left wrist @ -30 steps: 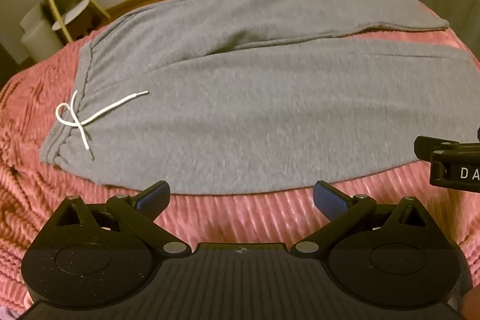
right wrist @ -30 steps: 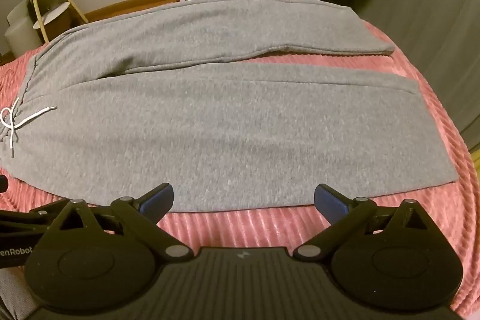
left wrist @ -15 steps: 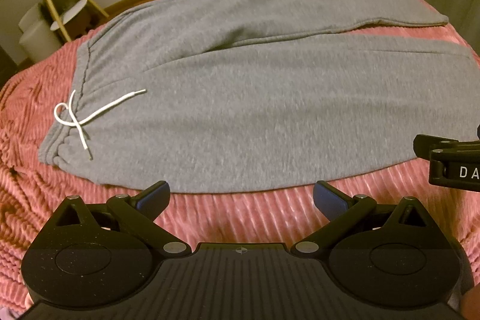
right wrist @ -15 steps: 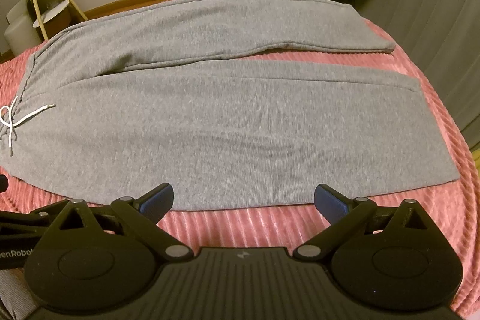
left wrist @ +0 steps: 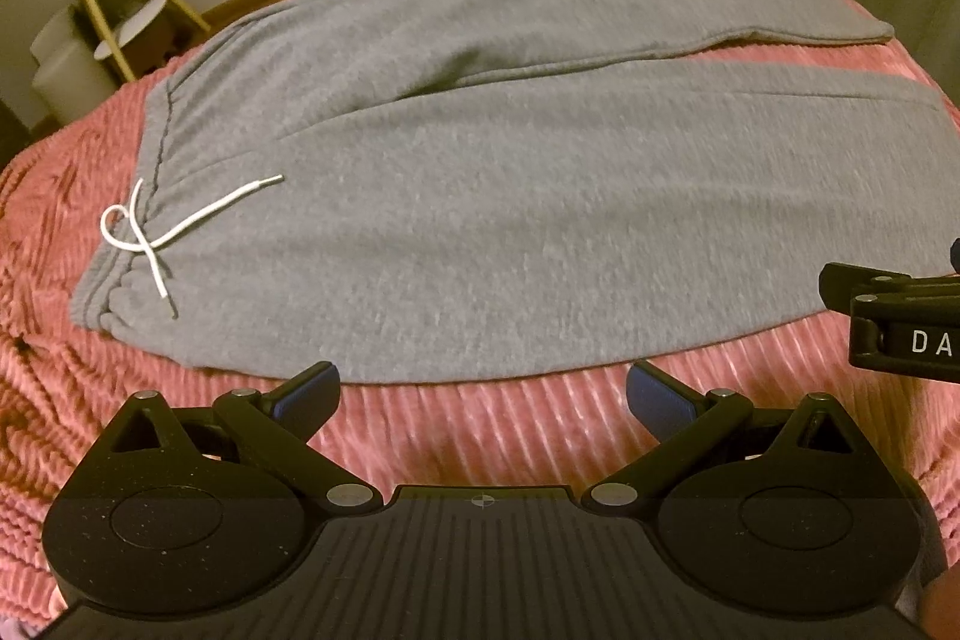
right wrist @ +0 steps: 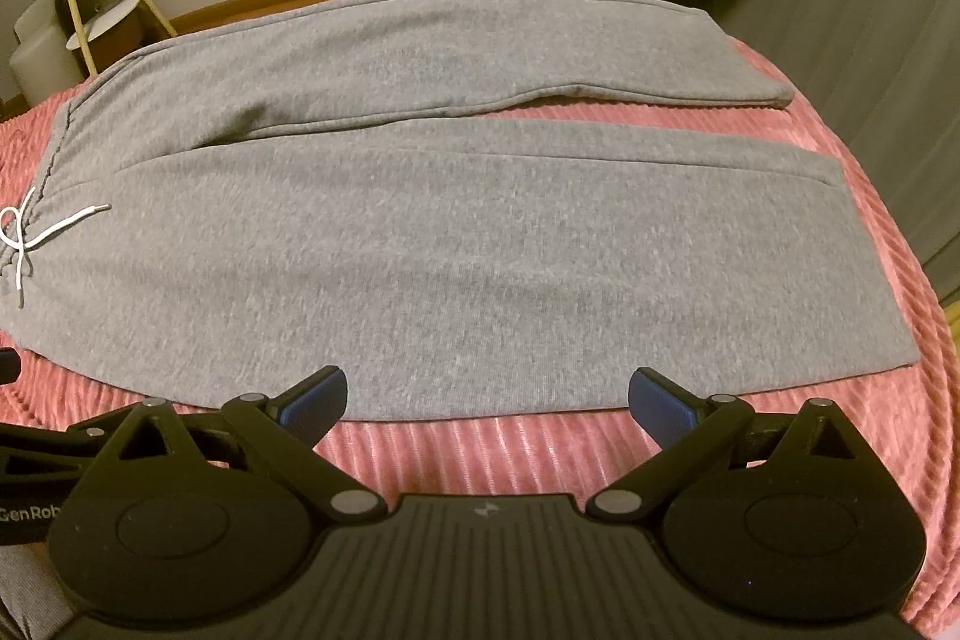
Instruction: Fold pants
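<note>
Gray pants (right wrist: 456, 244) spread flat on pink ribbed blanket (right wrist: 480, 454), not folded yet, legs side by side running right from the waistband. White drawstring (left wrist: 162, 232) sits at the waistband, far left end of the pants; near leg fills the middle; far leg lies beyond it with a strip of blanket showing between them toward the right; cuffs at the right end of the pants. Left gripper (left wrist: 480, 394) hovers just off the near edge of the pants toward the waist end, jaws wide apart, holding nothing. Right gripper (right wrist: 489, 394) hovers off the same near edge further toward the cuffs, jaws wide apart too, empty. Fabric looks like thick fleece: soft, floppy, light, not slippery, likely to drag on the ribbed blanket. Best hold, judging from this: pinch the near hem edge, one gripper by the waistband corner, the other by the near cuff corner, then carry that leg over the far one.
</note>
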A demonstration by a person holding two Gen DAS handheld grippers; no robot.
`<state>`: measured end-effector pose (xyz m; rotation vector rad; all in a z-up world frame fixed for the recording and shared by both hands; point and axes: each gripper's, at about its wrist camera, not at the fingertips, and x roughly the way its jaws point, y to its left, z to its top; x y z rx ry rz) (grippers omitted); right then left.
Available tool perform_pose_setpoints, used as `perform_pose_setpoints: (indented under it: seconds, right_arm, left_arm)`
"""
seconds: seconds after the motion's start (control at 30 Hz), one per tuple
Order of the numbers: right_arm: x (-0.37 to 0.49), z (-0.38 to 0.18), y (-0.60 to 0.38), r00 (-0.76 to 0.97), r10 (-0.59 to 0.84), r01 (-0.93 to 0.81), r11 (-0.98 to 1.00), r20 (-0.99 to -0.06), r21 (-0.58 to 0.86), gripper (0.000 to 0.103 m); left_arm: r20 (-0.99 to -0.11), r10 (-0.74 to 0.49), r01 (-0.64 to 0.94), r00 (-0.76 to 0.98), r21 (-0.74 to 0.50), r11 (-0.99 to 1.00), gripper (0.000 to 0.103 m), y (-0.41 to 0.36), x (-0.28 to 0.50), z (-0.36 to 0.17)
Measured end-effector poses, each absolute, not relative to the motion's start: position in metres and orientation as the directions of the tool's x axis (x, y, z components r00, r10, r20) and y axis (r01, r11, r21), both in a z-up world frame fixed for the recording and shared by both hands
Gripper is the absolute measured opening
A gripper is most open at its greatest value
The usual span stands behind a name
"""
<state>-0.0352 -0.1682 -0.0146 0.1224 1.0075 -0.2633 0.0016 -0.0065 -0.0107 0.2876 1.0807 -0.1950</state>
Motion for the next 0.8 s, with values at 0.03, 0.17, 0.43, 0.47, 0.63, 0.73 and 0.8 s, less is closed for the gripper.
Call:
perform_pose_setpoints:
  seconds: [0.03, 0.17, 0.43, 0.47, 0.63, 0.73, 0.8]
  right_arm:
    - [-0.0345, -0.0141, -0.1673, 0.505, -0.162, 0.274, 0.962, -0.848, -0.020, 0.100]
    - [-0.0345, -0.0142, -0.1675, 0.507, -0.159, 0.268, 0.963, -0.847, -0.020, 0.100]
    - [-0.0329, -0.0149, -0.1671, 0.505, -0.157, 0.264, 0.964, -0.849, -0.022, 0.100]
    - [-0.0327, -0.0149, -0.1667, 0.504, -0.158, 0.264, 0.964, -0.849, -0.023, 0.100]
    - [-0.0325, -0.0149, -0.1655, 0.505, -0.157, 0.262, 0.965, -0.849, -0.023, 0.100]
    - [-0.0315, -0.0157, -0.1648, 0.503, -0.156, 0.260, 0.965, -0.850, -0.024, 0.100]
    - [-0.0311, -0.0162, -0.1645, 0.501, -0.155, 0.259, 0.966, -0.851, -0.023, 0.100]
  left_arm:
    - [-0.889, -0.016, 0.295, 0.458, 0.135, 0.946, 0.103, -0.0065, 0.0019, -0.0108]
    - [-0.890, -0.013, 0.295, 0.456, 0.137, 0.946, 0.103, -0.0065, 0.0022, -0.0108]
    - [-0.893, -0.014, 0.297, 0.449, 0.135, 0.945, 0.103, -0.0070, 0.0029, -0.0112]
    - [-0.895, -0.014, 0.298, 0.446, 0.134, 0.945, 0.103, -0.0071, 0.0034, -0.0115]
    - [-0.896, -0.014, 0.298, 0.444, 0.133, 0.945, 0.103, -0.0067, 0.0042, -0.0120]
    - [-0.897, -0.013, 0.298, 0.441, 0.133, 0.945, 0.103, -0.0069, 0.0051, -0.0125]
    - [-0.898, -0.013, 0.298, 0.440, 0.132, 0.945, 0.103, -0.0069, 0.0056, -0.0128]
